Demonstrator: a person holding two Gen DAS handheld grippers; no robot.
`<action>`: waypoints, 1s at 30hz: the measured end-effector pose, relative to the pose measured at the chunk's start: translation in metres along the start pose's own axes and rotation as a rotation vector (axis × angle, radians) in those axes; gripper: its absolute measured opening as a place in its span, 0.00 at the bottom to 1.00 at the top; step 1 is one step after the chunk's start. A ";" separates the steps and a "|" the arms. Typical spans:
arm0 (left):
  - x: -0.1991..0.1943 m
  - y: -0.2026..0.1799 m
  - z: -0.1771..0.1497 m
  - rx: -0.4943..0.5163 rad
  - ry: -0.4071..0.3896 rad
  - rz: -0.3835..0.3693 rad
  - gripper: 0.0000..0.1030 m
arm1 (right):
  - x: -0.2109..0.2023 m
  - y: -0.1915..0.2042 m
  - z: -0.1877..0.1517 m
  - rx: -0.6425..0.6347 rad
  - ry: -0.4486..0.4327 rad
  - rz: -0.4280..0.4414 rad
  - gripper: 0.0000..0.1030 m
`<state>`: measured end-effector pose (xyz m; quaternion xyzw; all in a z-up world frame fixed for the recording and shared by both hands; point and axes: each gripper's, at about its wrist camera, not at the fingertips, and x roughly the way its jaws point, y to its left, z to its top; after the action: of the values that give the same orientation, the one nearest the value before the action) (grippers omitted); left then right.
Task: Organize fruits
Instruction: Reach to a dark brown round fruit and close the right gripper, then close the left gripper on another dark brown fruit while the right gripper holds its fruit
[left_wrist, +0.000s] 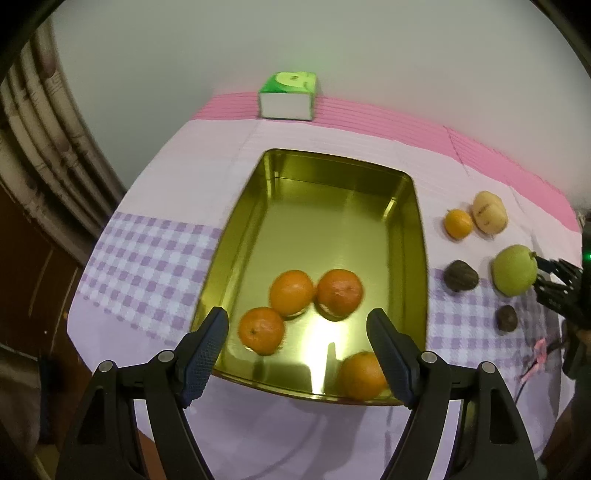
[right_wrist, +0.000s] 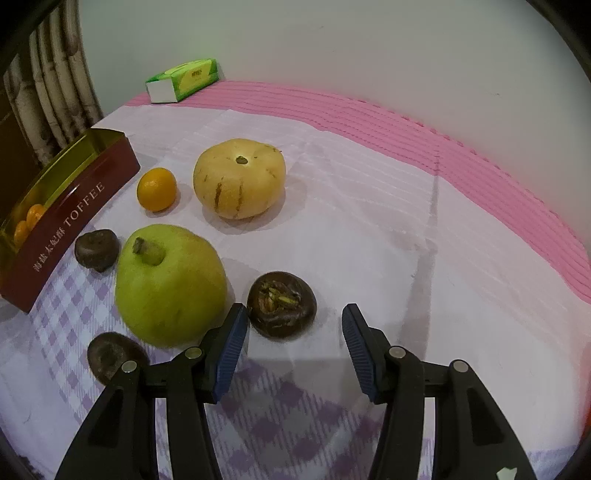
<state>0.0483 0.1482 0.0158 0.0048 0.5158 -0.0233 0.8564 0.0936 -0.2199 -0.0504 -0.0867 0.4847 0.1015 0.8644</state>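
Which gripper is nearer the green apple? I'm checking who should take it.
Right. The right gripper is open just beside the green apple; the left gripper hangs open over the tin, well away.

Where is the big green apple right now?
In the right wrist view, the green apple sits on the cloth, left of centre, between the red toffee tin and a dark brown fruit.

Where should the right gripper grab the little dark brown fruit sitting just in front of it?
Best from above, the open right gripper straddling the dark brown fruit and pinching its rounded sides. It lies free on the cloth, ragged stem end up. Watch the green apple close on its left.
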 end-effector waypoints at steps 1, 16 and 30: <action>0.000 -0.004 0.001 0.010 0.001 0.001 0.75 | 0.002 -0.001 0.000 -0.002 -0.007 0.015 0.49; 0.003 -0.092 0.007 0.162 0.028 -0.131 0.75 | 0.003 -0.013 -0.006 0.091 -0.050 0.001 0.36; 0.025 -0.186 -0.017 0.365 0.075 -0.276 0.75 | -0.018 -0.053 -0.045 0.276 -0.084 -0.197 0.36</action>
<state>0.0362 -0.0381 -0.0113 0.0900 0.5303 -0.2330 0.8102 0.0608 -0.2840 -0.0554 -0.0097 0.4465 -0.0477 0.8934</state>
